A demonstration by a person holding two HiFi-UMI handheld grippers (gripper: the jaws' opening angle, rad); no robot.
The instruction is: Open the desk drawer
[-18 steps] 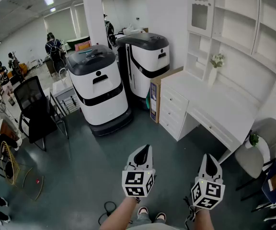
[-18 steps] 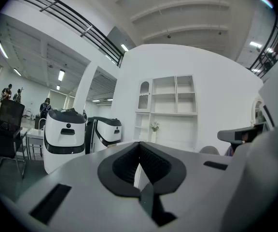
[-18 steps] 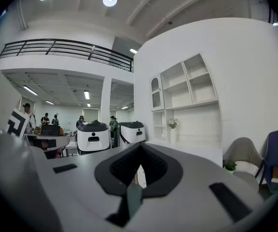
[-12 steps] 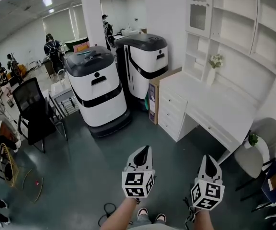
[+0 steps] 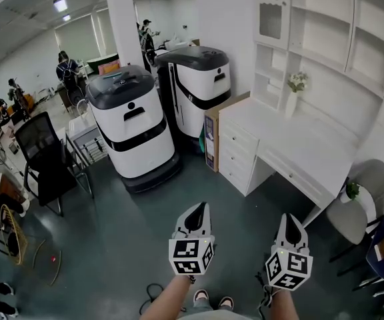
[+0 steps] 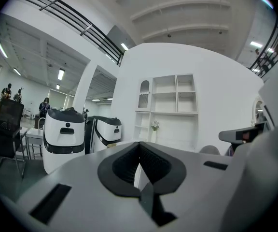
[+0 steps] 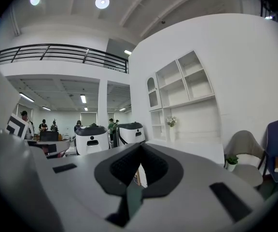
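Head view: approach stage, left gripper (image 5: 198,211) and right gripper (image 5: 292,220) held clenched, empty, well short of the desk drawer (image 5: 240,141) ahead-right; closing in and opened jaws are needed next.

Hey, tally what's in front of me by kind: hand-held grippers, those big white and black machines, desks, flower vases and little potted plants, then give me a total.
Hand-held grippers: 2, left and right
White and black machines: 2, nearer and farther
Desk: 1
Flower vase: 1
Potted plant: 1
Total: 7
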